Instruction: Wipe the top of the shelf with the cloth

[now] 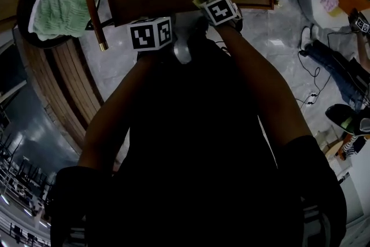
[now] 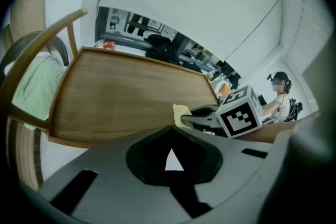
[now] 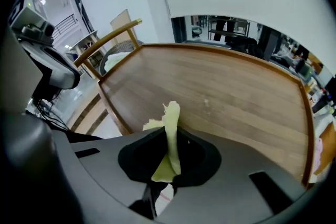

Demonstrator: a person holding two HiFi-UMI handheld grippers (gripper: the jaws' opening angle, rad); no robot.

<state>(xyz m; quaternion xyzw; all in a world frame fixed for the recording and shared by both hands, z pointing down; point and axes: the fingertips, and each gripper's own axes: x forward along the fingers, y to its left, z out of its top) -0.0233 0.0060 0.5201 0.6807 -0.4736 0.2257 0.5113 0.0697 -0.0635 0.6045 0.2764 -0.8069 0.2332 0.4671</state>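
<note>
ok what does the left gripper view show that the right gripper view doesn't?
Left only: the right gripper from outside with its marker cube, a seated person, and the left gripper's shut, empty jaws. Right only: the cloth pinched between the right gripper's jaws, seen close. Both: the wooden shelf top, the chair and some yellow cloth.

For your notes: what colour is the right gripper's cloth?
Pale yellow cloth, clearest in the right gripper view.

R gripper (image 3: 166, 180) jaws pinched on yellow cloth (image 3: 171, 131), cloth sticking up, wooden shelf top (image 3: 231, 92) ahead, chair (image 3: 112, 35) far left
</note>
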